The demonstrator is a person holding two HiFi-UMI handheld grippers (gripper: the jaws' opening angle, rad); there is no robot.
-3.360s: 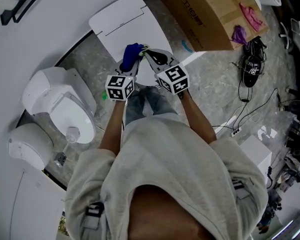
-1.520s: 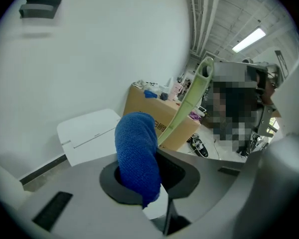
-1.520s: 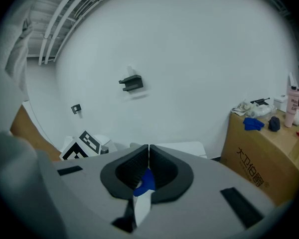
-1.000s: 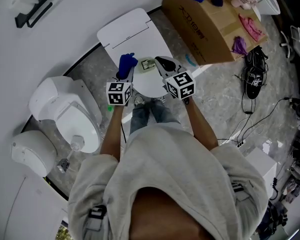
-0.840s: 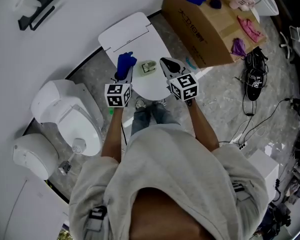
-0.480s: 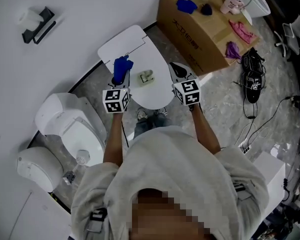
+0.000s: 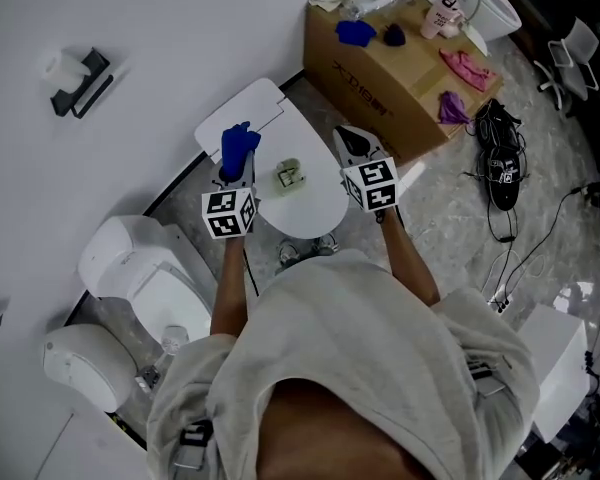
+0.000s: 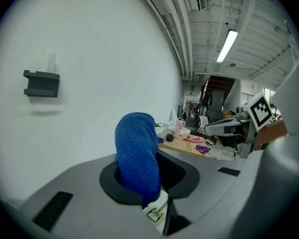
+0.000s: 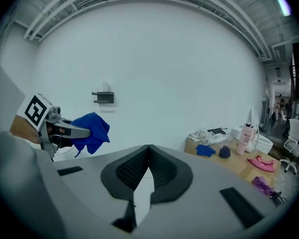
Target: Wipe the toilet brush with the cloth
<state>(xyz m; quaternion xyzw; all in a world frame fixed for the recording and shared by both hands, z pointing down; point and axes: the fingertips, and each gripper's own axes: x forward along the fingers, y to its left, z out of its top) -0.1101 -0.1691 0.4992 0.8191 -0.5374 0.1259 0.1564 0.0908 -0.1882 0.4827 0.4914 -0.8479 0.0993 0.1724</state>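
Note:
My left gripper (image 7: 235, 168) is shut on a blue cloth (image 7: 238, 146), which bulges up out of its jaws (image 8: 137, 156) above the closed white toilet lid (image 7: 315, 203). My right gripper (image 7: 346, 136) is shut with nothing in it, its pads pressed together (image 9: 149, 148), and hangs over the lid's right edge, apart from the cloth. From the right gripper view the left gripper (image 9: 65, 128) and cloth (image 9: 92, 130) are at the left. A thin clear-topped stick (image 7: 170, 340), possibly the toilet brush, stands on the floor at lower left, far from both grippers.
A small pale object (image 7: 288, 178) lies on the lid between the grippers. A cardboard box (image 7: 380, 63) with cloths and a bottle stands at the back right. Black shoes (image 7: 500, 158) and cables lie on the floor. White fixtures (image 7: 145, 268) (image 7: 80, 368) stand at the left.
The two grippers were close together at the cloth; they have spread apart. The right one has moved right, the left keeps the cloth. The small object now shows on the lid.

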